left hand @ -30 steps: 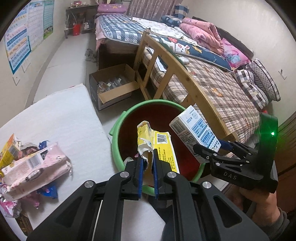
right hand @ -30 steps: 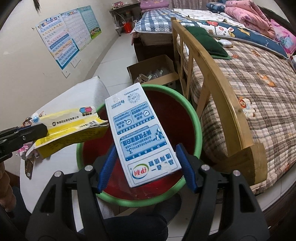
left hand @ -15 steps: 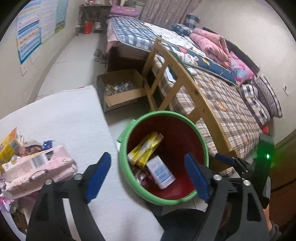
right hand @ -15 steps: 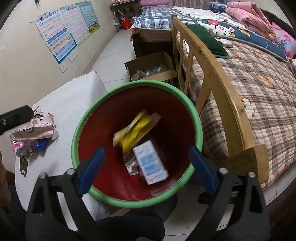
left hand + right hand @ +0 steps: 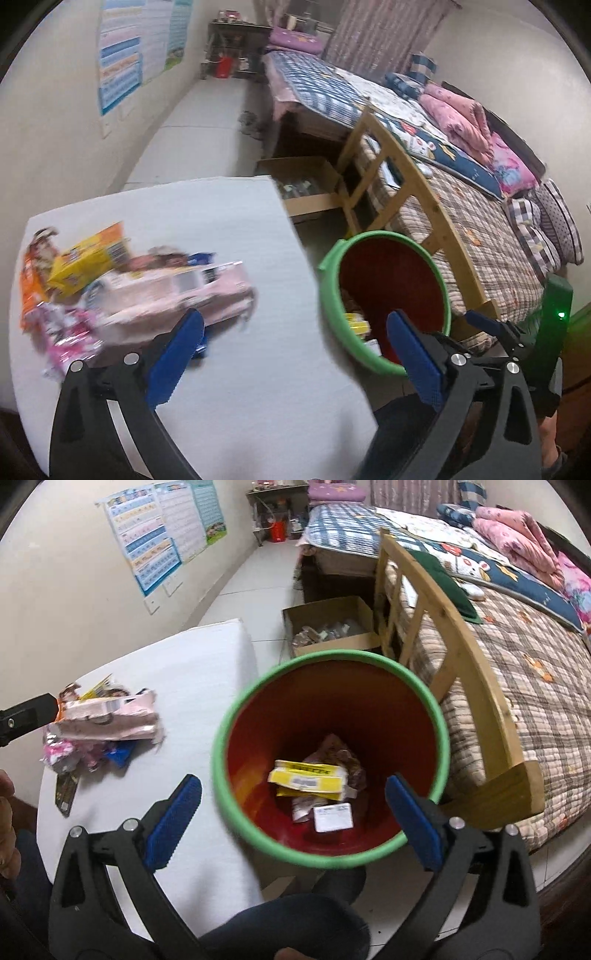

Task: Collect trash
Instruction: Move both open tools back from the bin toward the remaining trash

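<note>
Rm: bedroom w/ pale tiled floor, posters (image 5: 162,542) on the wall, a wooden-framed bed (image 5: 517,672) under a plaid quilt and an open cardboard box (image 5: 332,626) on the floor by its foot. White tabletop (image 5: 221,229) stood just beside a red bin w/ green rim (image 5: 236,812).

Trash pile (image 5: 122,284) lay at the tabletop's left side — pink packet uppermost, yellow and orange wrappers behind it; left view was blurred, so finer detail could not be read. Inside the bin: yellow wrapper (image 5: 308,781) on top of crumpled bits, white carton (image 5: 332,818) beside it at the bottom.

Left gripper (image 5: 291,354): fingers were opening, spread wide, nothing btwn them, over the tabletop edge near the pile. Right gripper (image 5: 291,819): fingers were opening, also wide, nothing btwn them, above the bin mouth.

Vs. one sec earlier: the left then pinched the yellow wrapper and the right clamped the carton, both over the bin — both items have since dropped in, and the left view has swung from the bin toward the pile.
</note>
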`<state>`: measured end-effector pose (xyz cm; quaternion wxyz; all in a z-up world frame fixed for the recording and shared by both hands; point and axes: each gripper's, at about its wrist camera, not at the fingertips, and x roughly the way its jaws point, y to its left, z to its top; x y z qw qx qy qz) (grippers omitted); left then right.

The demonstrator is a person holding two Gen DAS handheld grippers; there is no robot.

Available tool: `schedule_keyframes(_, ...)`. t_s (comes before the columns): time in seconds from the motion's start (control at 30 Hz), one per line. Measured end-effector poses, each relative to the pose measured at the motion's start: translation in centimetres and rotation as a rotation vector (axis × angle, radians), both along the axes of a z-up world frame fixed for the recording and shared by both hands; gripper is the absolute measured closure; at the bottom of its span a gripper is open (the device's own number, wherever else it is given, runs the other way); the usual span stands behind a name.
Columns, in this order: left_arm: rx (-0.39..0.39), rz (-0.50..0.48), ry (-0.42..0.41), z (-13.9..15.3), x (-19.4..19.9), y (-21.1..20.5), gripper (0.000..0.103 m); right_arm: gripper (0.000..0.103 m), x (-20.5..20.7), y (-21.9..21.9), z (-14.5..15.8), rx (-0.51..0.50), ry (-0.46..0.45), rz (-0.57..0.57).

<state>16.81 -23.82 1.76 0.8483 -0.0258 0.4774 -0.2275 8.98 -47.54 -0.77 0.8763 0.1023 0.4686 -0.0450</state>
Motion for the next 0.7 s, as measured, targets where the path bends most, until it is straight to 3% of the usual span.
schedule_keyframes(0.7, 0.039, 0.219, -0.007, -0.2, -4.5, 19.0, 0.008, 0.005, 0.8, 15.4, 1.7, 0.008, -0.025, 0.197)
